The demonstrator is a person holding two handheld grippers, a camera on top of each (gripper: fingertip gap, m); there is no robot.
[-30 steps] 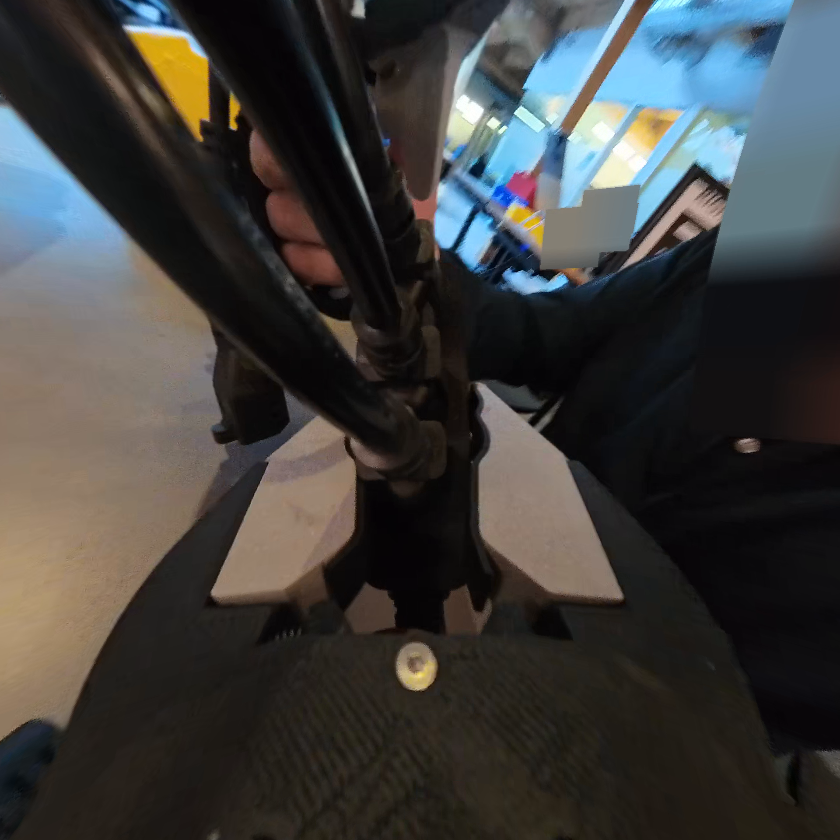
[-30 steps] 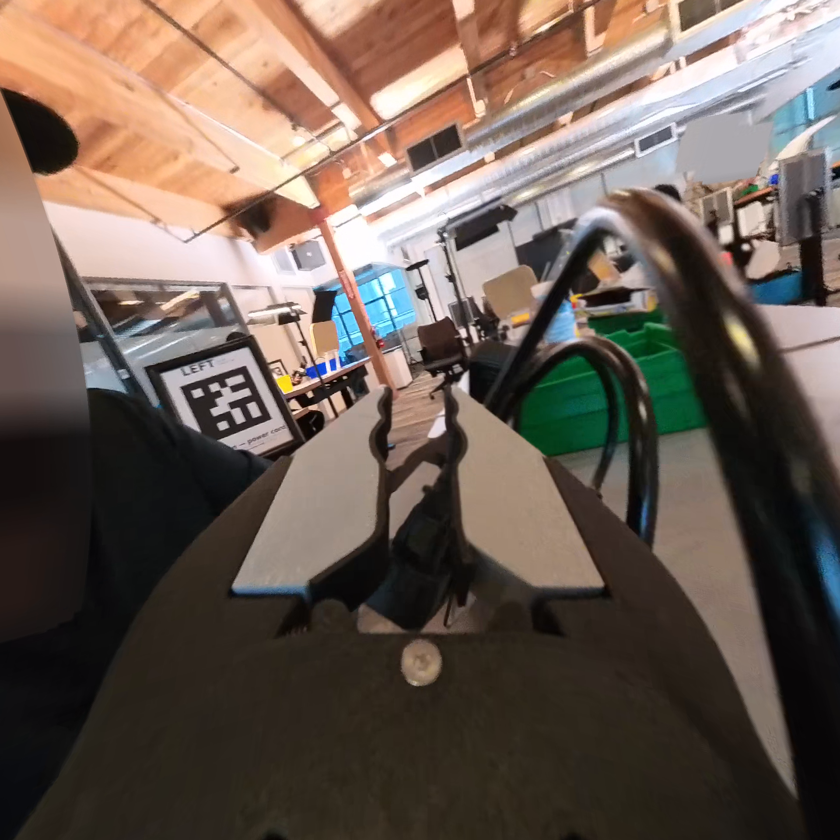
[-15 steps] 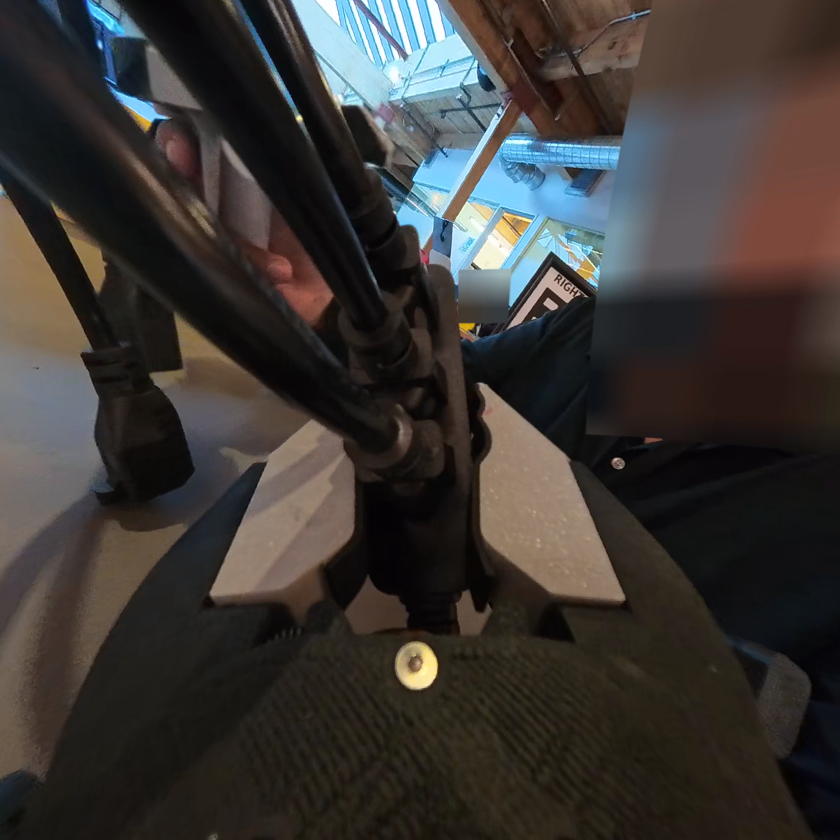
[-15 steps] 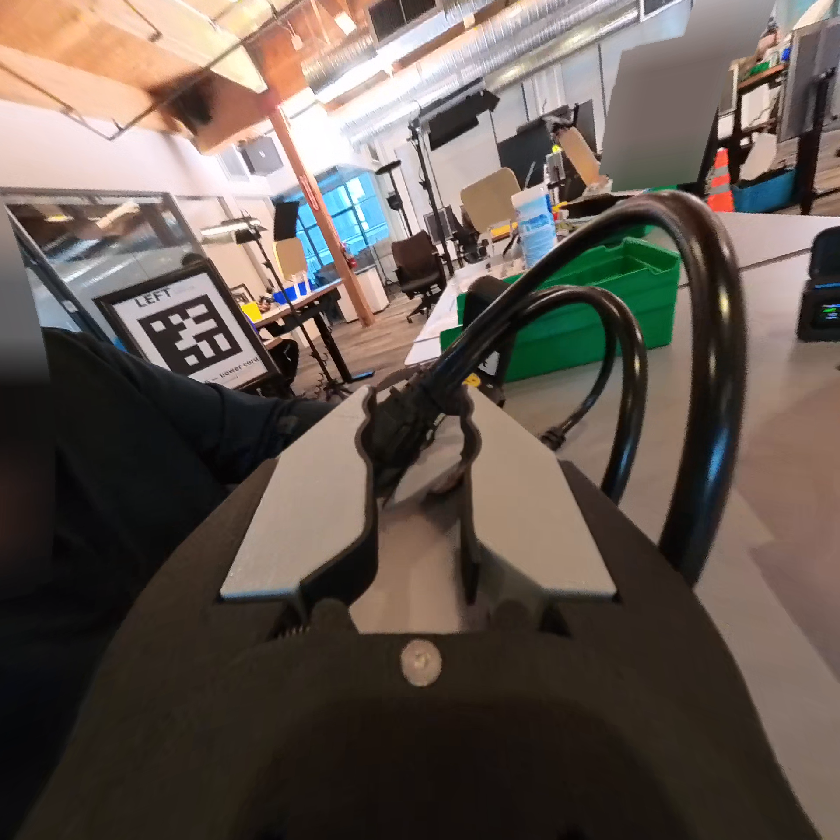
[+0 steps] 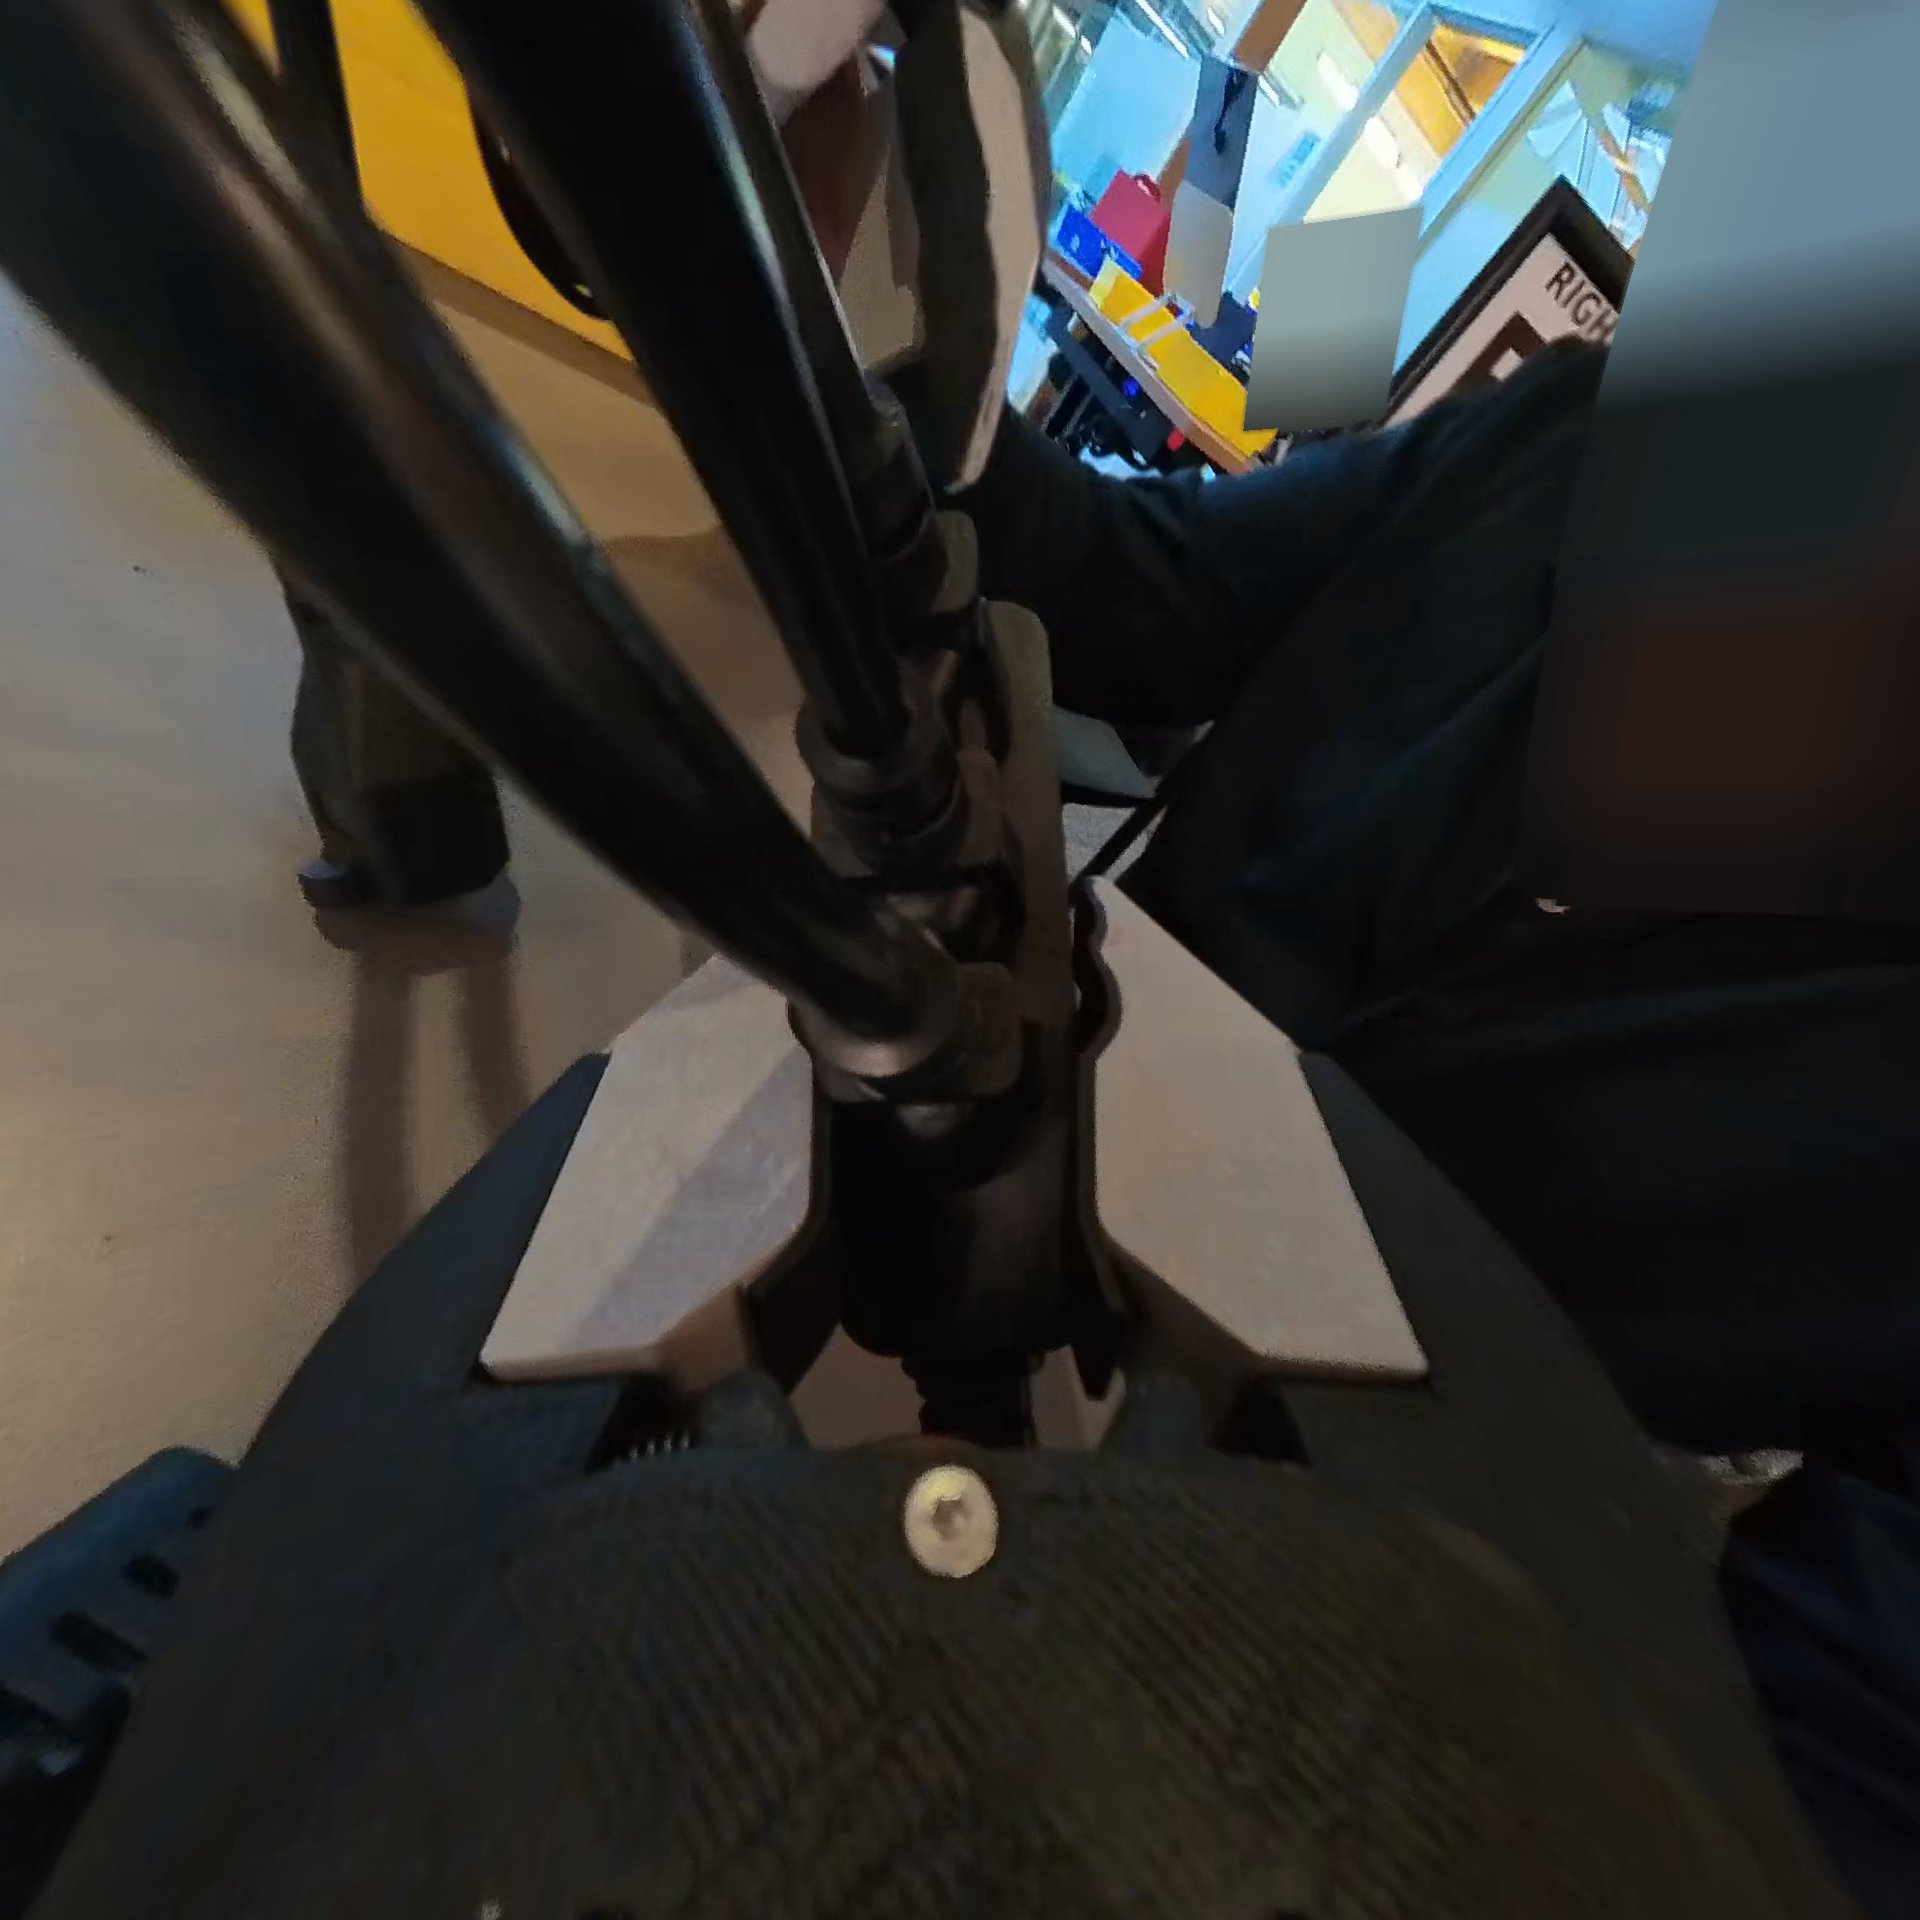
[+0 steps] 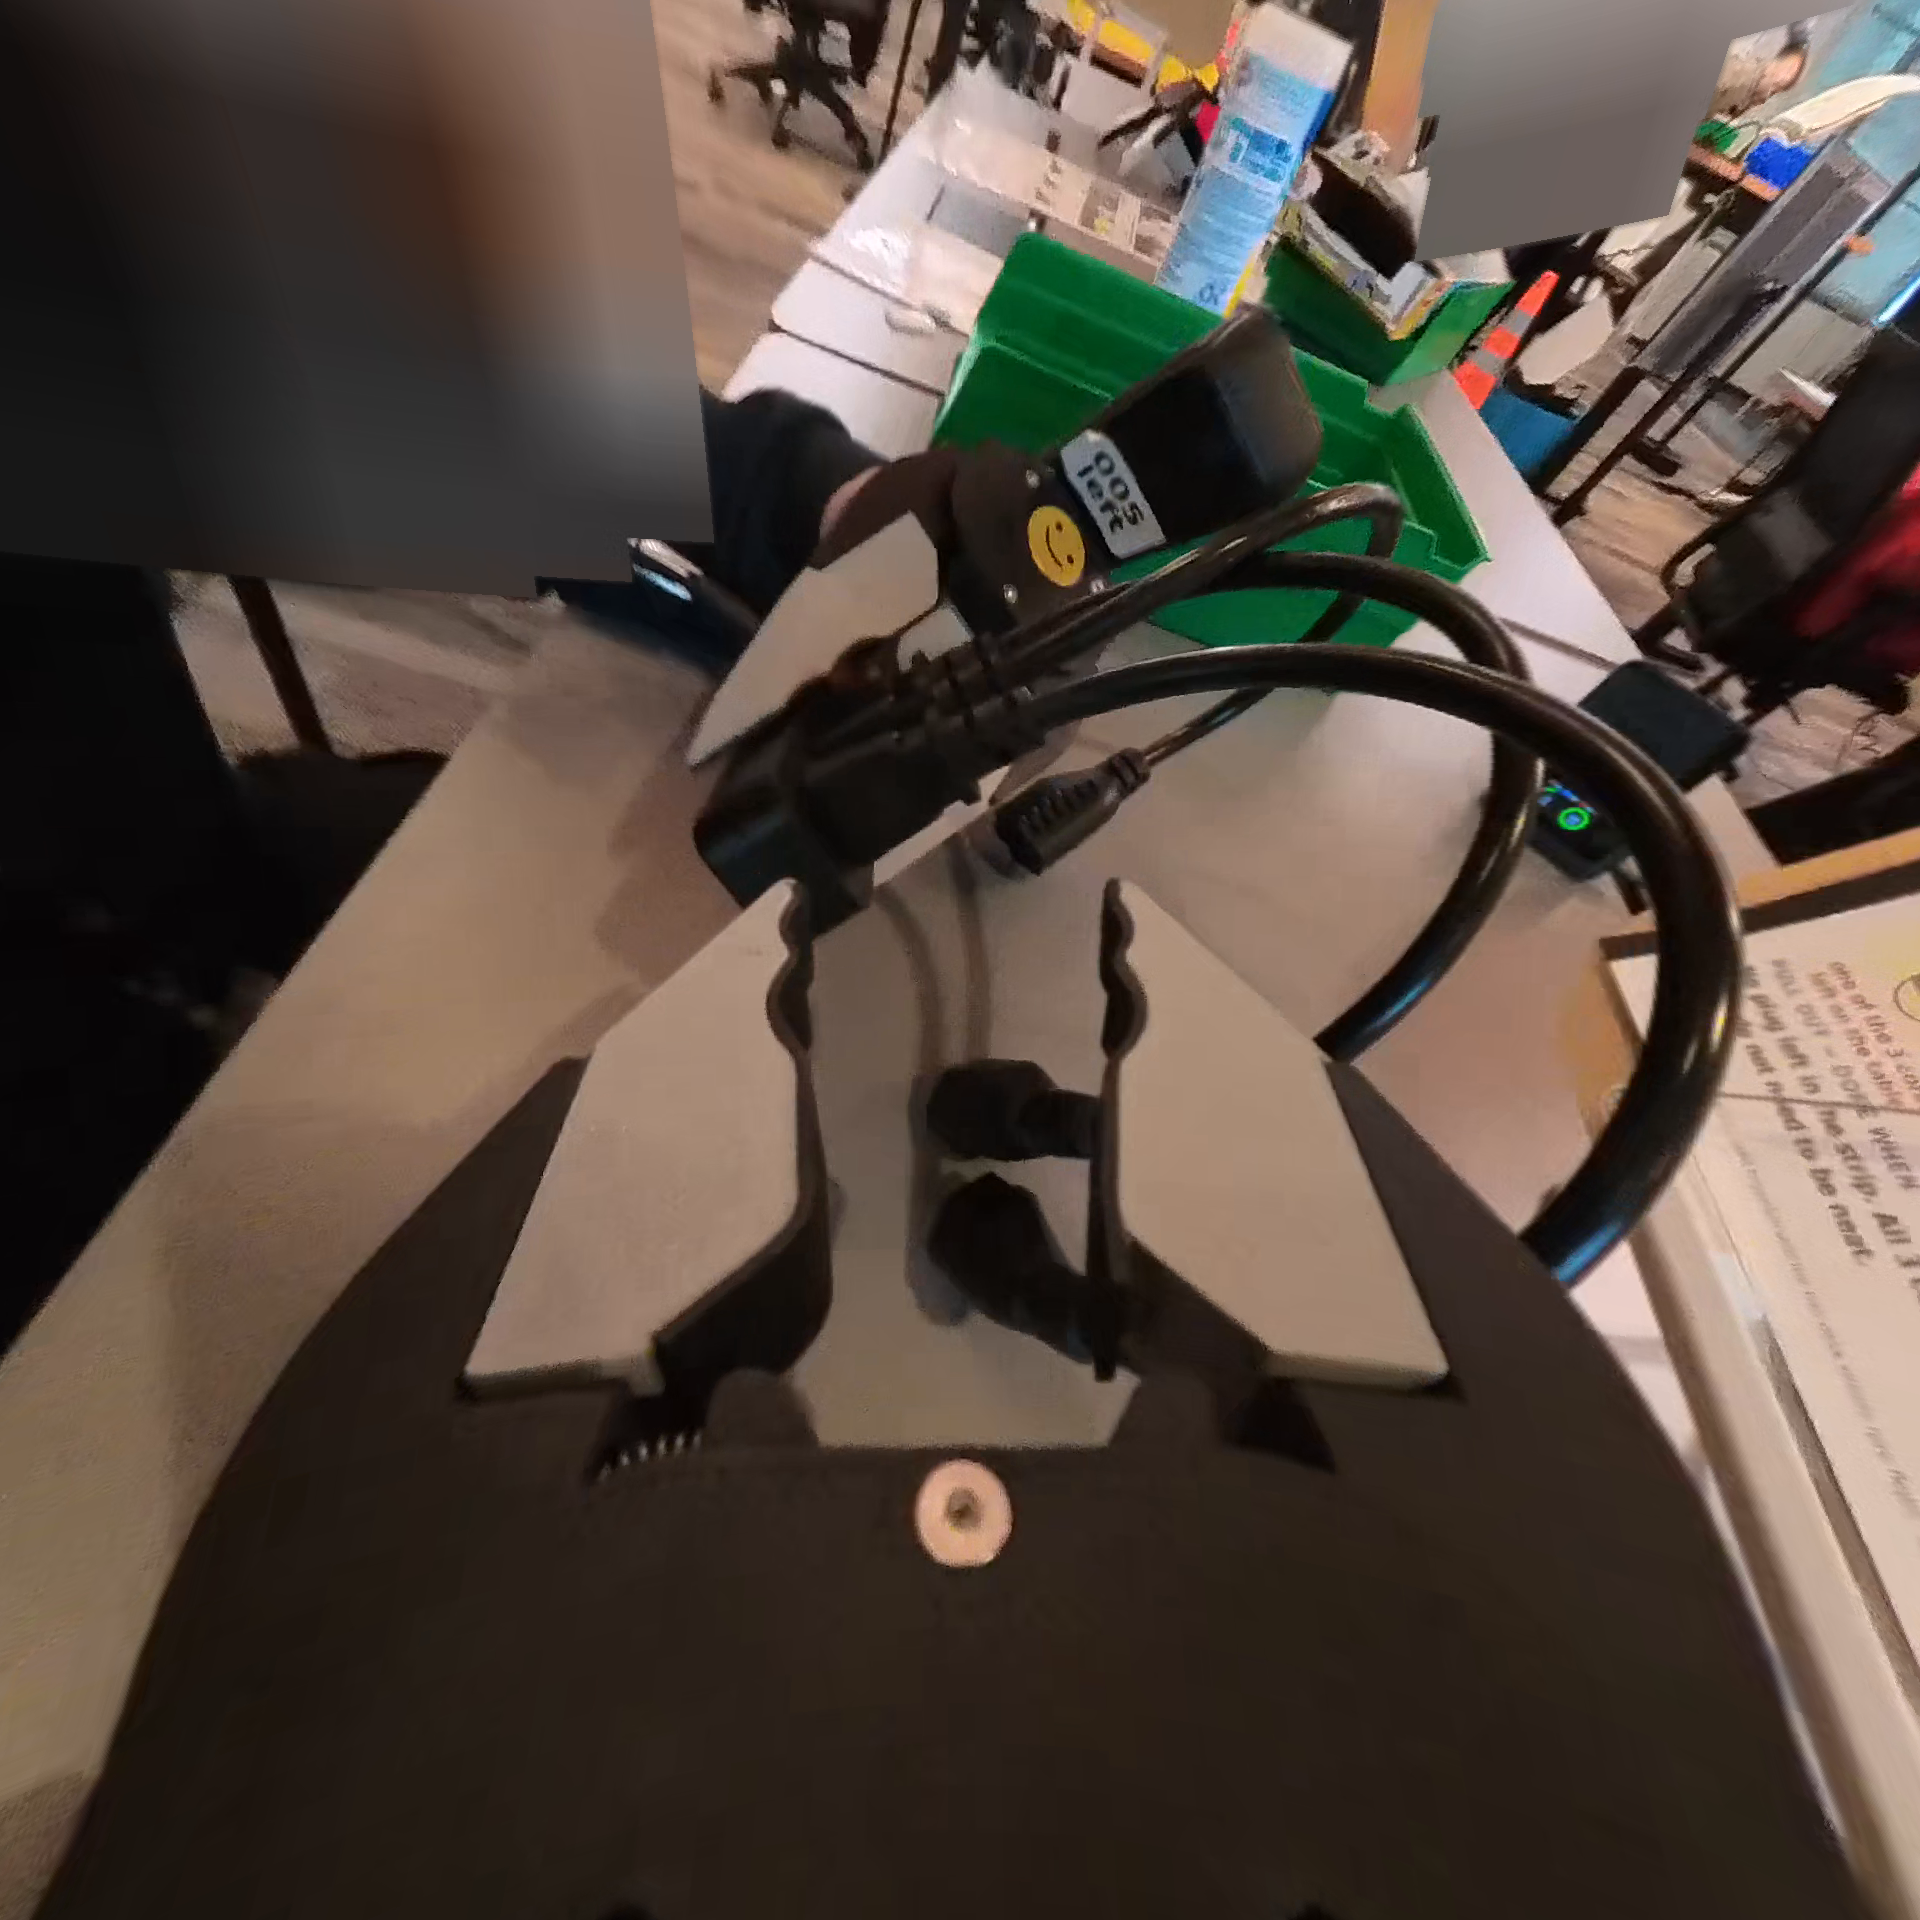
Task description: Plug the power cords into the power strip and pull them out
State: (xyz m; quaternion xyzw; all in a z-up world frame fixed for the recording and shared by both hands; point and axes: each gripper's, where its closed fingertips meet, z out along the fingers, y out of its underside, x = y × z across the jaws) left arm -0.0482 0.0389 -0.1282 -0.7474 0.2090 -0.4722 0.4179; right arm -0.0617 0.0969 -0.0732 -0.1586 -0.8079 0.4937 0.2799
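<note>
In the left wrist view my left gripper [image 5: 1039,935] is shut on a bundle of black power cord plugs [image 5: 935,1195]. Their thick black cords [image 5: 520,623] rise up and to the left. The right wrist view shows the same gripper [image 6: 821,758] clamping the plugs [image 6: 831,790] just beyond my right fingertips. My right gripper [image 6: 954,904] is open with nothing pressed between its pads. Two black cord ends [image 6: 997,1122] show low between its fingers. A smaller black plug [image 6: 1060,821] lies on the table ahead. No power strip is clear in either view.
The grey table [image 6: 312,1039] runs ahead. A green bin [image 6: 1039,364] stands at its far side, a black device with a green light [image 6: 1569,821] to the right, and a printed sheet [image 6: 1818,1143] at the right edge. A person's dark sleeve [image 5: 1351,623] is close by. My hands' fingertips stand some 9 cm from each other.
My right gripper was shut on a black plug, then opened and let it go as it tipped down towards the table. My left gripper has kept its hold on the plug bundle.
</note>
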